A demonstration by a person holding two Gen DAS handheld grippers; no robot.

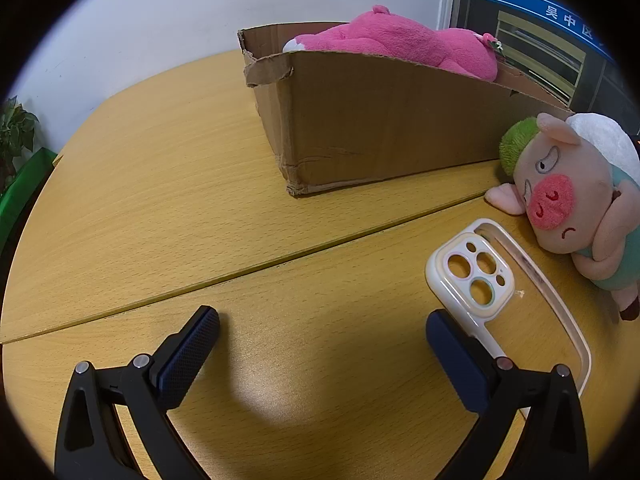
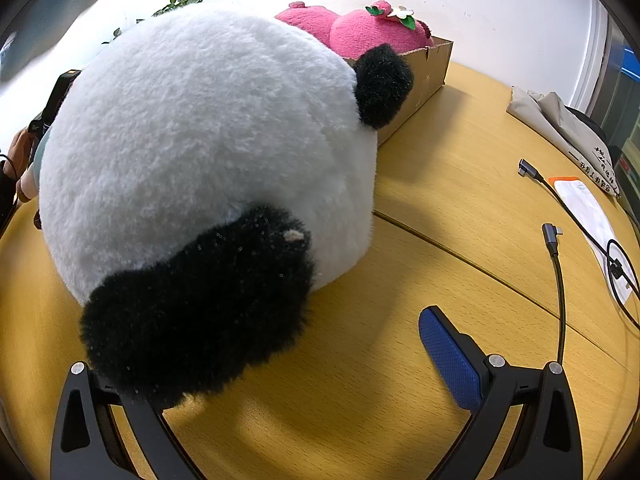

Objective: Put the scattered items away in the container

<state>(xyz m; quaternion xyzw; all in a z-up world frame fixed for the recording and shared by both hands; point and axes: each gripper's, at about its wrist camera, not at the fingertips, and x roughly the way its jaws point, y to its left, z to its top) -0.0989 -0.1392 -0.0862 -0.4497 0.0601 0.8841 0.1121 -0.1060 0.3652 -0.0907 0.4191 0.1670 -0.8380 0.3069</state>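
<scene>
A cardboard box [image 1: 384,128] stands on the wooden table with a pink plush toy [image 1: 404,40] inside it. A pig plush [image 1: 576,196] lies right of the box. A clear phone case [image 1: 496,280] lies flat beside the pig. My left gripper [image 1: 320,344] is open and empty above the table, its right finger over the case's near end. In the right wrist view a big panda plush [image 2: 208,152] sits in front of the box [image 2: 424,76]. My right gripper [image 2: 312,344] is open around the panda's black limb [image 2: 200,312], whose fur hides the left finger.
Two charging cables [image 2: 556,264] and a white packet [image 2: 592,216] lie on the table at the right. A folded grey cloth [image 2: 560,128] lies at the far right edge. A potted plant [image 1: 16,132] stands beyond the left edge. A seam crosses the tabletop.
</scene>
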